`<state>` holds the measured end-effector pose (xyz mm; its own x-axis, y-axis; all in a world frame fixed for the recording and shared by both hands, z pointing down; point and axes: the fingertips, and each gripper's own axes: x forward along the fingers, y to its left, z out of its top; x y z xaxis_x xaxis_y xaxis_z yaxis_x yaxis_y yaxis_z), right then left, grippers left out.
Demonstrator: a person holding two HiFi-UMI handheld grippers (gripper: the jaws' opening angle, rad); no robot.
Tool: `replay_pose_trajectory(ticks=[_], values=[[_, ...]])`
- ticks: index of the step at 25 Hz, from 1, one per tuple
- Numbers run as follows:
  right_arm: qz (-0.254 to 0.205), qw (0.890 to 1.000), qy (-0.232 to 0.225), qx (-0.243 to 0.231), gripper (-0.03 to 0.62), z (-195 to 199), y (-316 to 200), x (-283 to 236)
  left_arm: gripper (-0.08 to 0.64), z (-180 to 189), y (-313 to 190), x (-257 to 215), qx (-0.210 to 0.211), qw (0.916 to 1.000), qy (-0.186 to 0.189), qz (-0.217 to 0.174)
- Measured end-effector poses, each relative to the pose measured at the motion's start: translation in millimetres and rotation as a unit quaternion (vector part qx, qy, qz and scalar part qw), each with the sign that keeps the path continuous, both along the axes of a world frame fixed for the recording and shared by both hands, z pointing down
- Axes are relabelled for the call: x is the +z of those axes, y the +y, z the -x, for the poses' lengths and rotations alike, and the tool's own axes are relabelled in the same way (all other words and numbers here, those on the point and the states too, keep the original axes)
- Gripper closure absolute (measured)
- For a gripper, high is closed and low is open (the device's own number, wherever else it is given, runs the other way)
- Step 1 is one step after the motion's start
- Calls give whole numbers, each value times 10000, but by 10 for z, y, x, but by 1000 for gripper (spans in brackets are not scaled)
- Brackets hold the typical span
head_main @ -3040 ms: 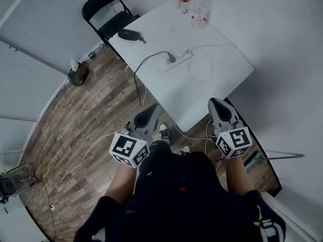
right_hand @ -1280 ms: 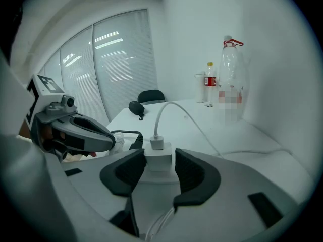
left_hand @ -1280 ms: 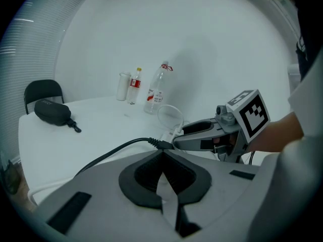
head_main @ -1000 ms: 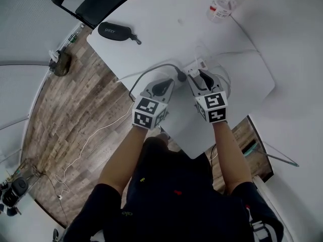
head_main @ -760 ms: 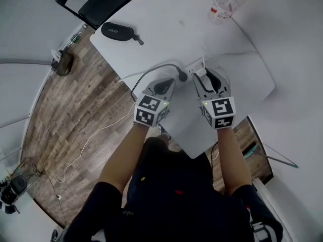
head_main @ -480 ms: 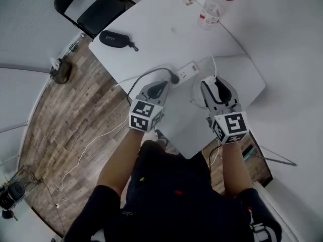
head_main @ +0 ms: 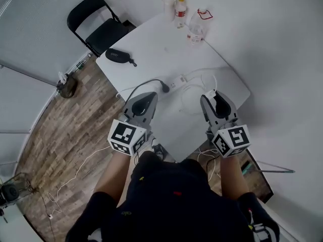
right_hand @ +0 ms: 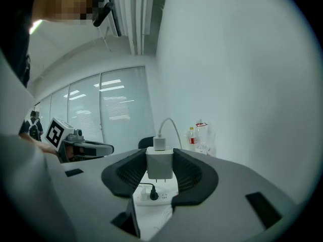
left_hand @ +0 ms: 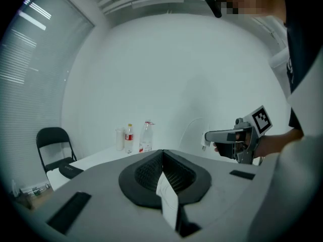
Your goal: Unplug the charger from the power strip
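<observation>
My right gripper [head_main: 212, 98] is shut on the white charger [right_hand: 159, 169], held in the air with its two prongs bare and pointing down. The charger's white cable [head_main: 194, 91] trails to a loose coil on the table. The white power strip [head_main: 176, 80] lies on the white table [head_main: 151, 54] below and beyond the charger, also seen as the power strip [right_hand: 160, 194] in the right gripper view. A black plug [head_main: 164, 88] stays in it. My left gripper [head_main: 146, 97] hovers to the left, off the strip, its jaws together with nothing in them.
Two water bottles [head_main: 196, 27] and a cup stand at the table's far end. A black case [head_main: 118, 57] lies near the left edge, and a black folding chair [head_main: 98, 24] stands behind it. Cables run over the wooden floor [head_main: 65, 135].
Both grippers have risen and drawn back toward the person. The right one went from the power strip to mid-air with the charger in it, now clear of the strip.
</observation>
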<state>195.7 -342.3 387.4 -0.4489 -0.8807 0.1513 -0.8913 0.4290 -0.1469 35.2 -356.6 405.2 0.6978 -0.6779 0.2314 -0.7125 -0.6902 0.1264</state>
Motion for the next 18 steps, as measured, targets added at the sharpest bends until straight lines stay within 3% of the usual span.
replay_pose_trajectory(ticks=[5, 18], values=[[-257, 9996, -125, -89, 420, -66, 207, -378, 540, 82, 378, -439, -303, 9990, 235, -229], [-1065, 9941, 3, -210, 420, -104, 561, -962, 540, 330, 732, -892, -765, 9935, 340, -773]])
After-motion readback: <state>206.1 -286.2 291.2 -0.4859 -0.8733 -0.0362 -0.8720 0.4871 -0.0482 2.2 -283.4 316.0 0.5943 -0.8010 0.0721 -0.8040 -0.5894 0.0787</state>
